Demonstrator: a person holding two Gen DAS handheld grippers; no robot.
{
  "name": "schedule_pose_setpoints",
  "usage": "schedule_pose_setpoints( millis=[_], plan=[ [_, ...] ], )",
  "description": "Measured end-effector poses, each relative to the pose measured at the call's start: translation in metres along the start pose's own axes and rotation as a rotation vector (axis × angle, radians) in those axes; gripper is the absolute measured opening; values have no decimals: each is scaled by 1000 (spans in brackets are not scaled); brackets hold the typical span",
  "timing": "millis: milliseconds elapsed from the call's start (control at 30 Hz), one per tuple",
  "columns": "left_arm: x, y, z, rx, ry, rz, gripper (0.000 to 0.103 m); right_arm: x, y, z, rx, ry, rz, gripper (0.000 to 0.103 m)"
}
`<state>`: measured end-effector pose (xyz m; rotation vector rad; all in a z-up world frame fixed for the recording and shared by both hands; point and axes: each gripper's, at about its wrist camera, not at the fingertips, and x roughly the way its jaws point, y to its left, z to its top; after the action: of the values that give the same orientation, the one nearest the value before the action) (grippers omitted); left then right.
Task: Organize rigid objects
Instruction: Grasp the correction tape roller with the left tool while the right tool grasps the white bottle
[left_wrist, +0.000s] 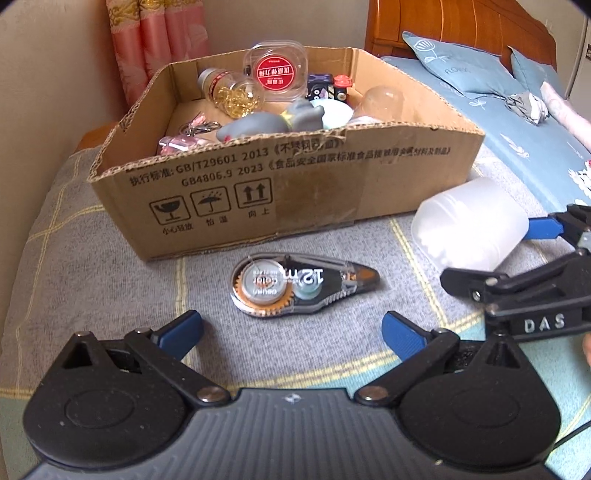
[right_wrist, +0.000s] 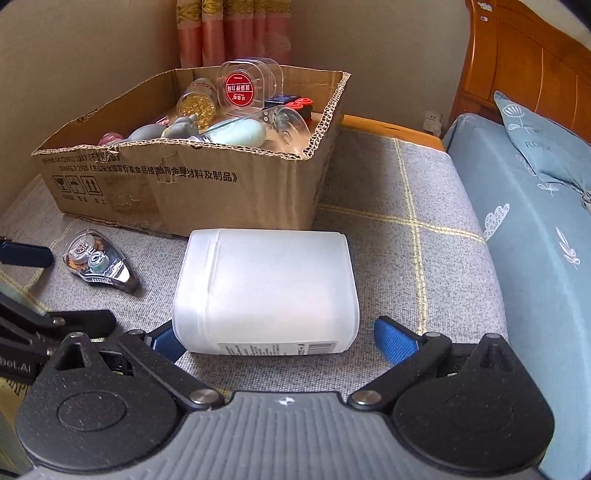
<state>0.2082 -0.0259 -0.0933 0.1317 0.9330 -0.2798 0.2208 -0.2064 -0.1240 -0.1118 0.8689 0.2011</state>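
A clear correction tape dispenser (left_wrist: 303, 286) lies on the grey checked cloth, just ahead of my open left gripper (left_wrist: 291, 330); it also shows at the left of the right wrist view (right_wrist: 98, 260). A frosted white plastic jar (right_wrist: 266, 291) lies on its side right in front of my open right gripper (right_wrist: 275, 338), whose blue fingers (right_wrist: 393, 339) flank its near end without gripping. In the left wrist view the jar (left_wrist: 469, 225) is at the right with the right gripper (left_wrist: 546, 236) beside it. The cardboard box (left_wrist: 295, 184) behind holds several small items.
Inside the box (right_wrist: 177, 184) are a jar of gold clips, a clear case with a red label, a grey toy and a glass. A blue bed (right_wrist: 535, 229) with pillows runs along the right. A wall and pink curtain (left_wrist: 155, 40) stand behind.
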Motion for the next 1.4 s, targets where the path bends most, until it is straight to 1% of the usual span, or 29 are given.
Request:
schedule_pose_setpoints(
  millis=[300, 567, 633, 733, 900, 1167, 1400],
  plan=[
    [9, -2, 11, -6, -27, 6, 103, -1, -12, -5, -61, -32, 50, 103],
    [14, -3, 14, -30, -61, 28, 102, -3, -14, -8, -66, -54, 56, 103],
    [13, -3, 13, -29, -71, 25, 100, -3, -14, -9, -65, -56, 55, 103],
    [9, -3, 13, -19, -83, 20, 89, -3, -14, -10, -65, -61, 54, 103],
    [6, 5, 10, -24, -74, 32, 90, -3, -13, -11, -62, -69, 50, 103],
    [-4, 27, -2, -60, -67, 69, 90, 0, -8, -2, -82, -36, 66, 103],
    [-3, 28, -1, -72, -64, 76, 90, 6, 2, 12, -113, 20, 80, 103]
  ],
)
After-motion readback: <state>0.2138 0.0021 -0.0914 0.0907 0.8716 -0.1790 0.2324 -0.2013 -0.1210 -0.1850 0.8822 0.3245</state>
